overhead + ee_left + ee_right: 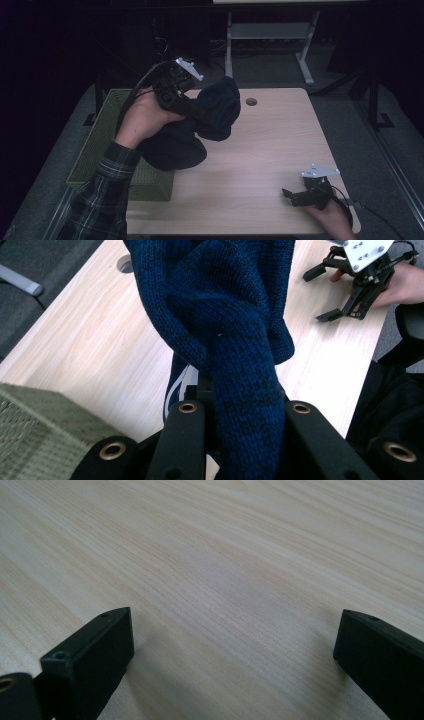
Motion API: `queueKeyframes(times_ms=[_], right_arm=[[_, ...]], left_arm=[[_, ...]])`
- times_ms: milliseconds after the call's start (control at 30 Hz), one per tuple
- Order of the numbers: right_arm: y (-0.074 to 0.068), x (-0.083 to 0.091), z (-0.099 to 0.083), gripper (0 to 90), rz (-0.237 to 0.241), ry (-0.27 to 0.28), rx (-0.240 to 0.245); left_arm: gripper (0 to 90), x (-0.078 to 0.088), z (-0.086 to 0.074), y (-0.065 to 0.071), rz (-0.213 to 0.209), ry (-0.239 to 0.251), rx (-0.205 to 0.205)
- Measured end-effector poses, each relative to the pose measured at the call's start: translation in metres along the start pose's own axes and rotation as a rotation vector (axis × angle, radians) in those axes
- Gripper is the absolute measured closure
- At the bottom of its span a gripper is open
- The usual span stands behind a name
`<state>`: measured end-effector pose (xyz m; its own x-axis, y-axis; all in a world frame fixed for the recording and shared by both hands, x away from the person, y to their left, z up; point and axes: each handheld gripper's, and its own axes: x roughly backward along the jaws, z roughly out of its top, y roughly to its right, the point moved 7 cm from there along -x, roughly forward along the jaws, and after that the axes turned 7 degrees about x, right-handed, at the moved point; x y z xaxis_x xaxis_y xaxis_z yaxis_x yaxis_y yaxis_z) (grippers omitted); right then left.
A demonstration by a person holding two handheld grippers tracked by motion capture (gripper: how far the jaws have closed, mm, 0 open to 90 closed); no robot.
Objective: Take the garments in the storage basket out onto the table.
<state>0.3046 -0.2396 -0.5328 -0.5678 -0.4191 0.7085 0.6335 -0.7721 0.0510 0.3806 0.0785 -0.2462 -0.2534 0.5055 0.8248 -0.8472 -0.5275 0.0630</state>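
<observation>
A dark blue knitted garment (215,107) hangs bunched above the left part of the wooden table (265,150), its lower fold drooping over the basket's edge. My left gripper (199,112) is shut on it, raised in the person's left hand. In the left gripper view the knit (225,315) rises as a thick twisted roll from between the jaws of the left gripper (245,410). My right gripper (290,196) rests low at the table's front right, open and with nothing in it. In its own view, the right gripper (232,635) has its jaws wide apart over bare wood. The left gripper view shows the right gripper (320,295) farther off.
A green woven basket (97,150) stands against the table's left edge, also seen as the basket (30,430) at the lower left. A round cable hole (251,101) sits near the table's far edge. Another desk's white frame (270,31) stands behind, on grey floor.
</observation>
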Motion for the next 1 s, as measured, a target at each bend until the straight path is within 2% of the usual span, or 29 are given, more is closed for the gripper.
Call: queueKeyframes(times_ms=[167, 500, 1000], right_arm=[[0.0, 0.0, 0.0, 2.1, -0.001, 0.0, 0.001], [0.0, 0.0, 0.0, 2.1, -0.002, 0.001, 0.004], [0.0, 0.0, 0.0, 2.1, -0.001, 0.0, 0.003]], left_arm=[[78.5, -0.009, 0.011, 0.007, -0.027, 0.017, -0.005], [78.5, -0.036, 0.022, 0.02, -0.062, 0.011, -0.026], [78.5, -0.088, 0.03, 0.046, -0.131, -0.004, -0.047]])
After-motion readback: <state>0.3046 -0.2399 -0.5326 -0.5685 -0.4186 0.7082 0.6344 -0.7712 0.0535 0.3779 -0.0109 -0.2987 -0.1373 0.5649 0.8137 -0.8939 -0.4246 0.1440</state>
